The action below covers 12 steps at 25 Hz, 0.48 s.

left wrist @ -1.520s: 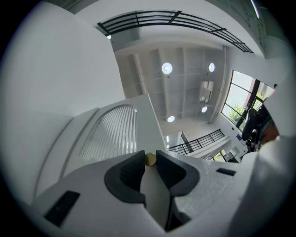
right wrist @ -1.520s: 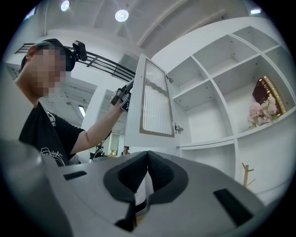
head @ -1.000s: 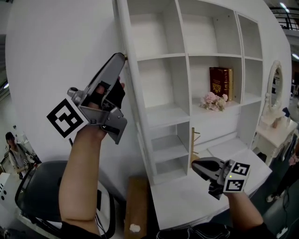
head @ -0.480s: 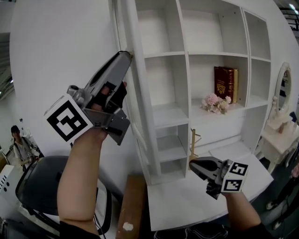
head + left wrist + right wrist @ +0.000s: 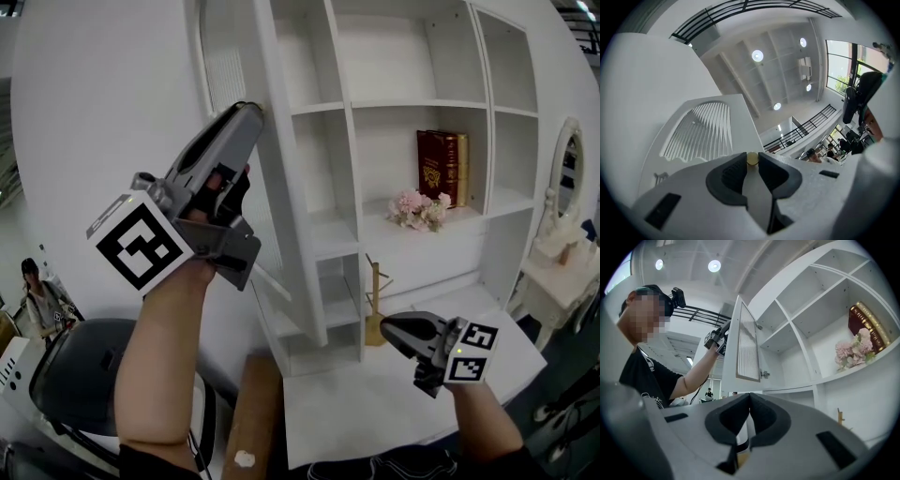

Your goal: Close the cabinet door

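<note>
Left claw (image 5: 752, 161) clamped on the small gold knob (image 5: 752, 158) at the edge of the cabinet door (image 5: 710, 133). I read the door as ajar, swung out from the white shelf unit (image 5: 412, 103). Right claw (image 5: 749, 398) pinched together, empty, low over the counter (image 5: 375, 412). Red books (image 5: 441, 167) and pink flowers (image 5: 418, 210) share one shelf.

Bright, even light from round ceiling lamps (image 5: 757, 56) — fisheye bending, dark corners, soft shadows.

no legible text, books (image 5: 439, 167) unreadable
</note>
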Each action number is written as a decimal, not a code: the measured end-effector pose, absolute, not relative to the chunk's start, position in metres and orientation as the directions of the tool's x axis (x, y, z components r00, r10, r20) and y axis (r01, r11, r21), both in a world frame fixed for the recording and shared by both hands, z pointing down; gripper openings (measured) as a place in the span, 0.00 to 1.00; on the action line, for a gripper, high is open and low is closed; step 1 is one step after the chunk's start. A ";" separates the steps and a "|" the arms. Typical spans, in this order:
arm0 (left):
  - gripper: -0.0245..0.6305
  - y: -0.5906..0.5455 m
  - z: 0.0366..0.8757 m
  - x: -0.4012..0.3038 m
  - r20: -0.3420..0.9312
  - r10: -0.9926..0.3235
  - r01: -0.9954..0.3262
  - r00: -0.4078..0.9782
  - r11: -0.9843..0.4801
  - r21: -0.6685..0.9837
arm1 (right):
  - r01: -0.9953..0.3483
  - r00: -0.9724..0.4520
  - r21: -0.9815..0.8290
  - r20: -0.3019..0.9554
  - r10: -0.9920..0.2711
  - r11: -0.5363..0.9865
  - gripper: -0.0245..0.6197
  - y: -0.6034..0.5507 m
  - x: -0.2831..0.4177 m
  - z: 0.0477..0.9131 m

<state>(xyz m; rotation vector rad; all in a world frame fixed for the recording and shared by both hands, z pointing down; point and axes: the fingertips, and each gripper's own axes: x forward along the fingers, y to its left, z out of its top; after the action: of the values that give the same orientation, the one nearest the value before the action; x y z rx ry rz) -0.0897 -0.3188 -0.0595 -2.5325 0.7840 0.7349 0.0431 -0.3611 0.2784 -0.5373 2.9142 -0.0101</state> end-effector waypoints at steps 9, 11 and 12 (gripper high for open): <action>0.16 -0.360 -0.056 -0.047 -0.556 -0.473 -0.679 0.683 -0.692 -0.246 | -0.399 -0.899 -0.040 -0.177 -0.400 0.916 0.05 -0.381 0.097 0.279; 0.16 -0.376 -0.055 -0.037 -0.552 -0.492 -0.695 0.673 -0.676 -0.245 | -0.409 -0.894 -0.042 -0.181 -0.410 0.911 0.05 -0.390 0.111 0.279; 0.16 -0.384 -0.055 -0.032 -0.552 -0.501 -0.703 0.666 -0.668 -0.242 | -0.413 -0.892 -0.043 -0.183 -0.413 0.910 0.05 -0.394 0.118 0.279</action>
<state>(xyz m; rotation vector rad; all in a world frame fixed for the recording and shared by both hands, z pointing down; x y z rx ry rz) -0.0322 -0.3843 -0.0548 -2.4427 0.9391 0.6240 0.1178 -0.3938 0.2793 -0.6299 2.8842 -0.0046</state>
